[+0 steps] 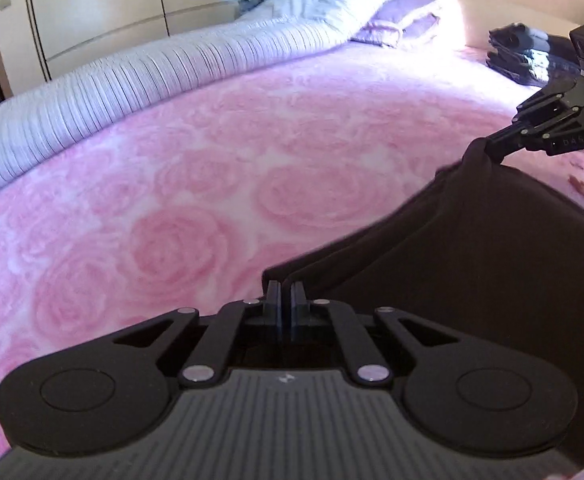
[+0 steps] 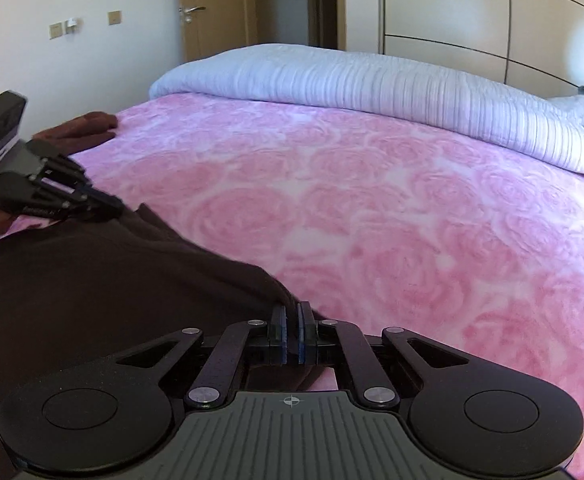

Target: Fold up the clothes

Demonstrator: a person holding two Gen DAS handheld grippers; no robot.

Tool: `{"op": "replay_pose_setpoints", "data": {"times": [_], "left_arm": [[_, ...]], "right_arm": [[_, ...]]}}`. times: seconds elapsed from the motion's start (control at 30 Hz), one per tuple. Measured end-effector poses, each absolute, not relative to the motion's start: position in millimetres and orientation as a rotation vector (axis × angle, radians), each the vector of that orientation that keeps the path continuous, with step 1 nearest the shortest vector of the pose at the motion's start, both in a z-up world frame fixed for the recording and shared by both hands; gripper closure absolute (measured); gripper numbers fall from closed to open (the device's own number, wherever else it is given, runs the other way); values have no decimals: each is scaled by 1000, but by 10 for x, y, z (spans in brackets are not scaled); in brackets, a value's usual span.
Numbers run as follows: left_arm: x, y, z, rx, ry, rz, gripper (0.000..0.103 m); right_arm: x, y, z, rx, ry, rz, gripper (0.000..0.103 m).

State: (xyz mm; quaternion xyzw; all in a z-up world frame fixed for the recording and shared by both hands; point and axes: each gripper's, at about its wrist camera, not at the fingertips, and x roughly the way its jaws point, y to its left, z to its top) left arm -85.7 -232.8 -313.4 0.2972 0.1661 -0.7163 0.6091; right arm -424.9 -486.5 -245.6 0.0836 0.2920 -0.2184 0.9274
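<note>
Left gripper (image 1: 287, 286): jaws clenched on one corner of the dark brown garment (image 1: 472, 280). Right gripper (image 2: 291, 308): jaws likewise clamped on the opposite corner of the same edge. Garment: spread on the near side of the pink rose-patterned blanket (image 1: 212, 184), edge stretched between both grippers. Advised handling: lift both corners level, keep the edge taut, carry it evenly over to meet the far hem. Beyond: rolled white quilt (image 2: 372, 80); stack of folded dark clothes (image 1: 520, 52); wardrobe (image 2: 472, 12).
</note>
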Motion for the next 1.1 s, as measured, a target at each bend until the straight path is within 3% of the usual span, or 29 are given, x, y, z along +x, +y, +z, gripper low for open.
{"op": "replay_pose_setpoints", "data": {"times": [0.23, 0.43, 0.57, 0.73, 0.8, 0.87, 0.93, 1.1], "left_arm": [[-776, -2368, -3289, 651, 454, -1623, 100], [-835, -2375, -3094, 629, 385, -1633, 100], [-827, -2480, -3312, 678, 438, -1627, 98], [-747, -2418, -3232, 664, 450, -1568, 78], [-628, -2317, -3150, 641, 467, -1525, 78], [-461, -2190, -3075, 596, 516, -1475, 76], [-278, -2075, -3044, 534, 604, -1432, 75], [-76, -2019, -3121, 406, 788, -1467, 75]], "right_arm": [[-4268, -4827, -2582, 144, 631, -477, 100], [-4385, -4877, -2523, 211, 578, -510, 100], [-4301, -4934, -2583, 208, 625, -494, 100], [-4184, -4913, -2614, 185, 673, -508, 98], [-4209, -4877, -2572, 185, 677, -532, 91], [-4316, -4813, -2516, 199, 664, -571, 64], [-4462, -4778, -2480, 261, 631, -593, 49], [-4633, -4805, -2537, 481, 565, -580, 48]]}}
